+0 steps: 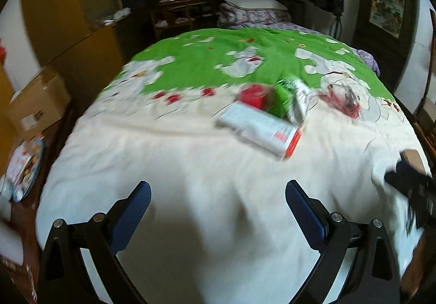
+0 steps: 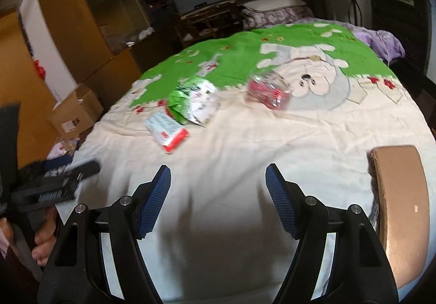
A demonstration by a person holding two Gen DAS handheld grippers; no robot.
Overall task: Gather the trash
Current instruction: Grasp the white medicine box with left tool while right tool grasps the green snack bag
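Both the left gripper (image 1: pixel 218 192) and right gripper (image 2: pixel 218 176) hover over the bed (image 2: pixel 245 146), jaws wide and empty. Trash lies well ahead: white carton (image 1: pixel 259 129), green wrapper (image 2: pixel 190 102), red-printed clear packet (image 2: pixel 268 93). Recommend approaching the carton low, jaws spanning its narrow width.

two wrappers (image 2: pixel 194 101) (image 2: pixel 268 93), one carton (image 2: pixel 166 131) (bedspread)

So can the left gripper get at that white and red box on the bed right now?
Probably yes. The left gripper is open, and only bare bedspread lies between it and the white and red box, which lies out ahead.
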